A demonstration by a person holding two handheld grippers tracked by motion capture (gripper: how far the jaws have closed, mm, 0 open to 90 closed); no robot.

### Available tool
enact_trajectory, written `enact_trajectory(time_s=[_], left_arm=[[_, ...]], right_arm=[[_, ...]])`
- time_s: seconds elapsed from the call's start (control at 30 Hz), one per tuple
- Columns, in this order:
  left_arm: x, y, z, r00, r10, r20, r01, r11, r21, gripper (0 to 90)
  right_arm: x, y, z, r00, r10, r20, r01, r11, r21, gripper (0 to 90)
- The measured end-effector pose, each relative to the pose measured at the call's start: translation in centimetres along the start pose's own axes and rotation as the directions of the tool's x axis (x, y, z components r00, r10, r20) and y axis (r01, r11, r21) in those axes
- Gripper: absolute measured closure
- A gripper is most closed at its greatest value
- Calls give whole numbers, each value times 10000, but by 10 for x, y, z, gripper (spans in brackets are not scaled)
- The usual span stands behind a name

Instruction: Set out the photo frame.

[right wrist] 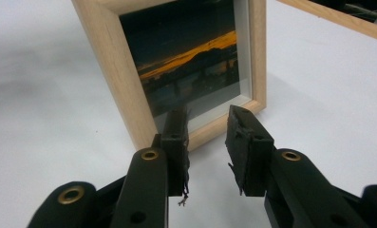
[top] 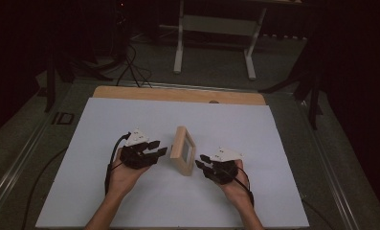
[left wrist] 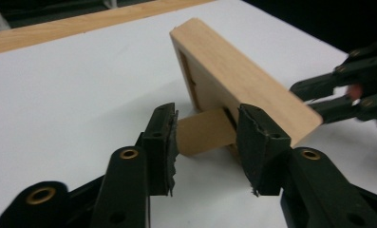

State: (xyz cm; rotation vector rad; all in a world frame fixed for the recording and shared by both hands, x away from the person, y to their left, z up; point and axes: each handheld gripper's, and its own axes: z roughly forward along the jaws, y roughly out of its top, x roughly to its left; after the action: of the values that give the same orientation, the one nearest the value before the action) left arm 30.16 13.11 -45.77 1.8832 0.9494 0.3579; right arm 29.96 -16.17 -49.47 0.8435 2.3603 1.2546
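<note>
So we've got both hands coming in from the bottom edge over a white sheet (top: 130,201) that covers most of the table. Our left gripper (top: 160,148) sits just left of a small wooden picture frame (top: 183,150), and our right gripper (top: 201,161) sits just right of it, both aimed inward at the frame.

In the left gripper view the jaws are parted about the width of the frame's stand (left wrist: 206,131), a flat brown tab sticking out of the back of the frame. The stand sits right between the two pads; we honestly can't tell if they're touching it or just flanking it. The right gripper shows at the far right edge there, past the frame.

In the right gripper view the jaws are open with nothing in them, tips just short of the frame's front, which holds a dark sunset photo (right wrist: 186,61) behind glass.

The frame stands upright near the middle of the sheet. Beyond the sheet there's a strip of bare wooden tabletop (top: 178,94), then dark floor with cables (top: 130,67) and a white stand (top: 216,28).
</note>
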Motion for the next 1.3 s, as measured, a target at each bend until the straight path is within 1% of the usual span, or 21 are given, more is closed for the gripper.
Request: enact_trajectory(time_s=[0.03,0.17,0.27,0.33,0.43,0.53,0.6,0.7,0.83,0.87,0.97,1.0,1.1,1.17,1.23,1.27,1.3], left_arm=[[0,0,0,10000,0,0,0,10000,0,555],[-7,2,-2,9999,164,9,-164,9997,-182,527],[-12,3,-1,9994,337,22,-337,9993,-176,512],[-16,3,-1,9990,437,83,-435,9988,-212,495],[-21,5,-1,9982,429,422,-411,9982,-430,453],[-27,7,-1,9978,528,395,-506,9972,-542,399],[-29,8,0,9974,632,336,-615,9969,-496,378],[-32,8,3,9974,623,373,-608,9973,-406,367],[-35,7,7,9976,637,283,-630,9977,-254,351],[-38,6,11,9976,651,236,-646,9977,-221,351],[-43,5,17,9961,879,17,-879,9961,-66,307],[-44,4,20,9960,893,-72,-893,9960,-12,300],[-46,3,25,9966,814,-145,-813,9966,95,282],[-47,2,29,9962,851,-195,-848,9963,158,282],[-47,0,33,9954,875,-390,-866,9959,254,282],[-47,0,33,9954,875,-390,-866,9959,254,282],[-46,-1,37,9964,749,-406,-736,9968,323,282]], right_arm=[[0,0,0,10000,0,0,0,10000,0,689],[0,0,0,10000,0,7,0,10000,-6,676],[-1,0,-1,10000,41,20,-41,10000,-28,672],[-1,-1,-1,10000,87,26,-87,10000,-17,670],[-1,-1,0,10000,51,-14,-51,10000,9,665],[1,-2,2,10000,5,-52,-5,10000,87,662],[1,-2,3,10000,2,-79,-1,9999,105,659],[0,-2,3,10000,-16,-56,16,9999,111,656],[0,-2,3,10000,-12,-42,13,9999,118,655],[0,-2,2,10000,-10,-54,11,9999,117,654],[0,-2,2,10000,-17,-72,18,9999,100,648],[1,-2,2,10000,-7,-84,8,10000,97,647],[1,-2,2,10000,-23,-85,24,9999,114,647],[1,-2,2,10000,-32,-89,33,9999,112,646],[1,-2,2,10000,-5,-82,6,9999,109,646],[1,-2,2,10000,-5,-82,6,9999,109,646],[1,-2,1,10000,-4,-81,5,9999,110,647]])
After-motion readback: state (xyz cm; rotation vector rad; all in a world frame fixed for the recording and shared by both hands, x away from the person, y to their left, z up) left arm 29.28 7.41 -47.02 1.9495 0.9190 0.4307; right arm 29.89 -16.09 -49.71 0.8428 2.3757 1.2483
